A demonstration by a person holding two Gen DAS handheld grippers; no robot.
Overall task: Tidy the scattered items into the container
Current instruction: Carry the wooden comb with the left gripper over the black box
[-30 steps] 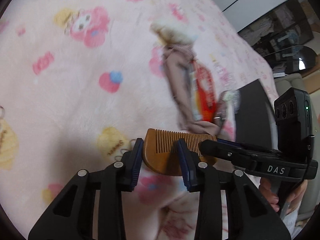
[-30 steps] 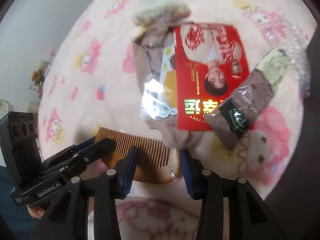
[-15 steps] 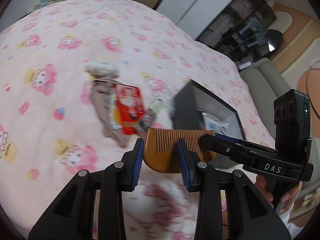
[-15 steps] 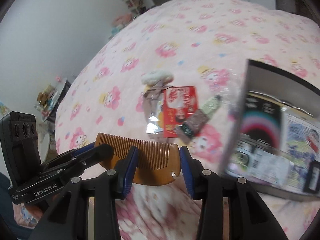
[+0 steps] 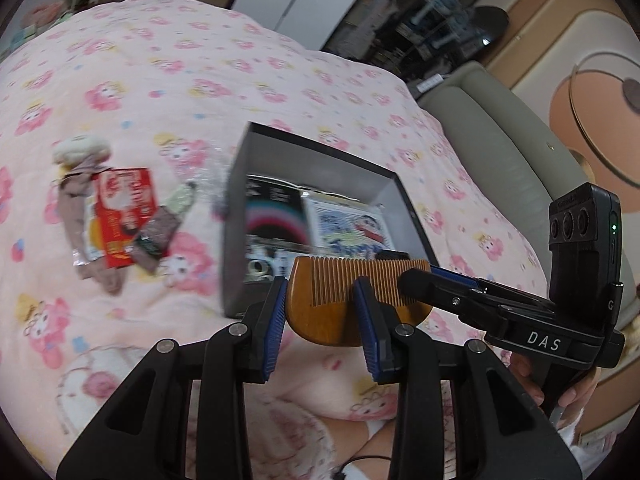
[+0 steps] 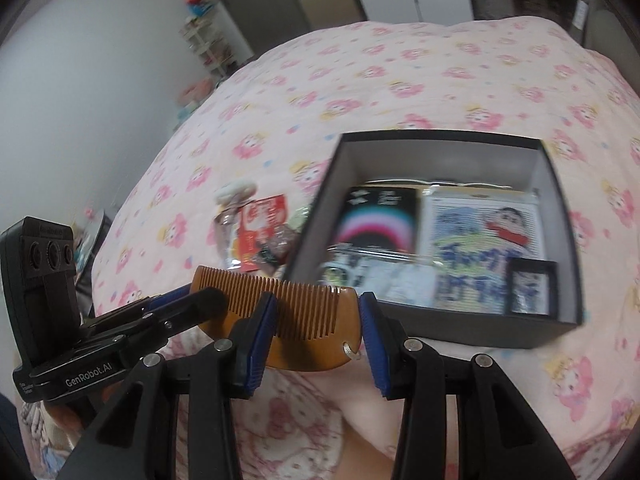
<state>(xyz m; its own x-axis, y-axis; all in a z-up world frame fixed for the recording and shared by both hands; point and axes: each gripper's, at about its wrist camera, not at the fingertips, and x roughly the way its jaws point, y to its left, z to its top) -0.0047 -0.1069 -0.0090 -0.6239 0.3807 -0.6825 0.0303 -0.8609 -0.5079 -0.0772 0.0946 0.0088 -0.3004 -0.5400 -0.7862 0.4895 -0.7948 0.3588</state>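
A wooden comb [image 5: 340,300], gripped at each end by both hand-held grippers, is carried crosswise, just short of the box's [image 6: 440,324] near wall.

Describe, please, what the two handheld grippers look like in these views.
Both are black plastic with paired struts, silver screws and blue ribbed fingers. The right gripper reads "DAS", with a three-lens black module and green light. The left gripper reads "GenRobot.AI".
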